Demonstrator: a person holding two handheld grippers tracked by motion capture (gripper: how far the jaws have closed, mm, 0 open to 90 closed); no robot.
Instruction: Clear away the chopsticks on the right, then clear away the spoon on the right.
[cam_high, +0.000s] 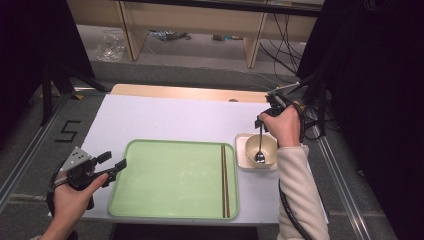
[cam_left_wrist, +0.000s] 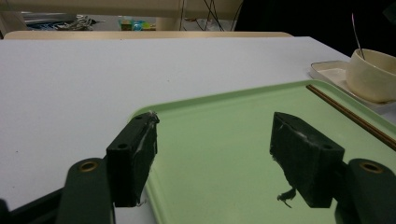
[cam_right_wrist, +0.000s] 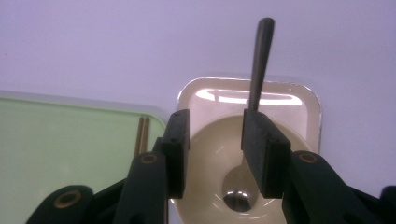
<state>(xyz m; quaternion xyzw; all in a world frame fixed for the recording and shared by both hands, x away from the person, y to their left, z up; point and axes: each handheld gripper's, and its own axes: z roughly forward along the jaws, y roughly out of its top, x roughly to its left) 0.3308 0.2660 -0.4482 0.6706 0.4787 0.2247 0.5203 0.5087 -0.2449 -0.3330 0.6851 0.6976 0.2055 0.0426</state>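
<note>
Over the bowl (cam_high: 261, 150), right gripper (cam_right_wrist: 215, 140) was open with the spoon (cam_right_wrist: 254, 88) let go.

Spoon sat in the bowl on the surface, handle leaning toward 12 o'clock, just off one pad, nothing pinched. Left gripper (cam_left_wrist: 212, 154) hung open too, way over at 9 o'clock by the green tray (cam_high: 170, 180) edge. Chopsticks (cam_high: 224, 180) lay along the tray's 3 o'clock side. The right gripper covered part of the handle.

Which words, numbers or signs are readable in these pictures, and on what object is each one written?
"5": a black angular figure that reads like the digit five, marked on the grey floor left of the white table.
No readable text stands on the light green plastic tray, the cream round bowl, the metal spoon or the brown chopsticks.
</note>
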